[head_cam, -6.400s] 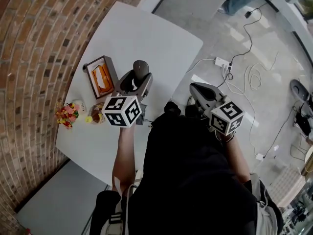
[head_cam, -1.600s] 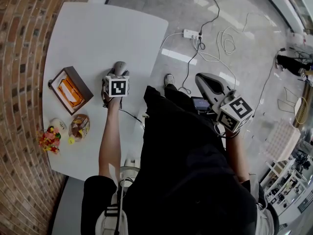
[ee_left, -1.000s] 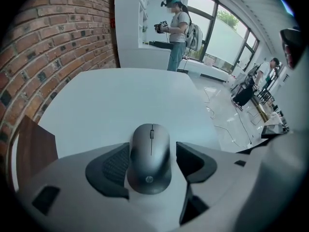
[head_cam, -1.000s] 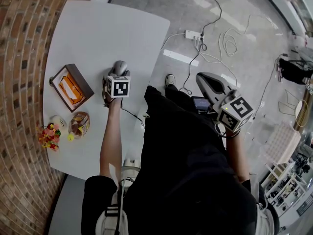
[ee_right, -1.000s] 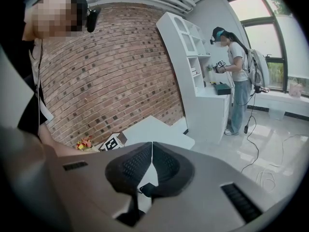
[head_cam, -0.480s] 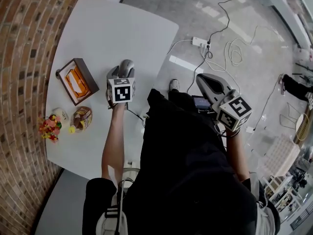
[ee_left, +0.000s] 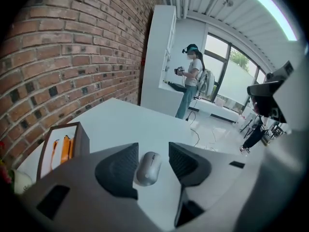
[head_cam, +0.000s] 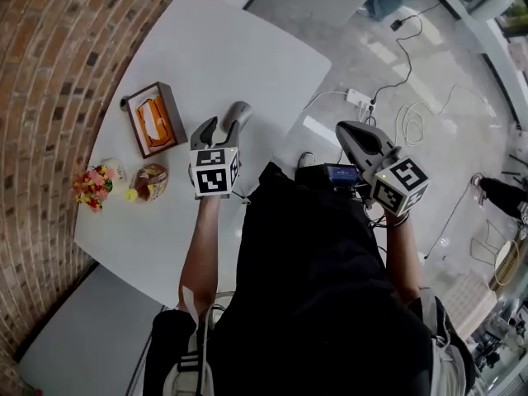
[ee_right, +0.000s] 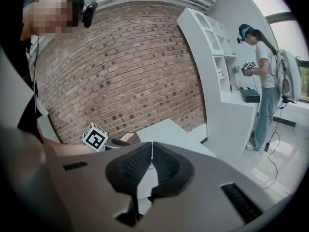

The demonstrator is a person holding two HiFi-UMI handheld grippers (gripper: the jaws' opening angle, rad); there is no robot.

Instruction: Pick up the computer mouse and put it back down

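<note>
A grey computer mouse (ee_left: 147,168) lies on the white table (ee_left: 125,120), seen in the left gripper view in the gap between the jaws. My left gripper (ee_left: 153,151) hangs above it, pointed down at a slant. Its jaws are closing, and the pads do not press on the mouse; a gap shows on the right side. In the head view the left gripper (head_cam: 224,115) is over the table's right part and I cannot make out the mouse there. My right gripper (head_cam: 342,129) is off the table over the floor; its jaws (ee_right: 152,146) meet with nothing between them.
A brown tissue box (head_cam: 153,120) stands left of the left gripper, with a snack bag (head_cam: 151,181) and small flowers (head_cam: 92,186) nearer the brick wall (head_cam: 58,64). A power strip (head_cam: 358,99) and cables (head_cam: 412,114) lie on the floor. A person (ee_left: 192,81) stands in the background.
My left gripper has lifted off the table, away from the mouse, and its jaws have narrowed. The right gripper shifted a little. The head view has swung.
</note>
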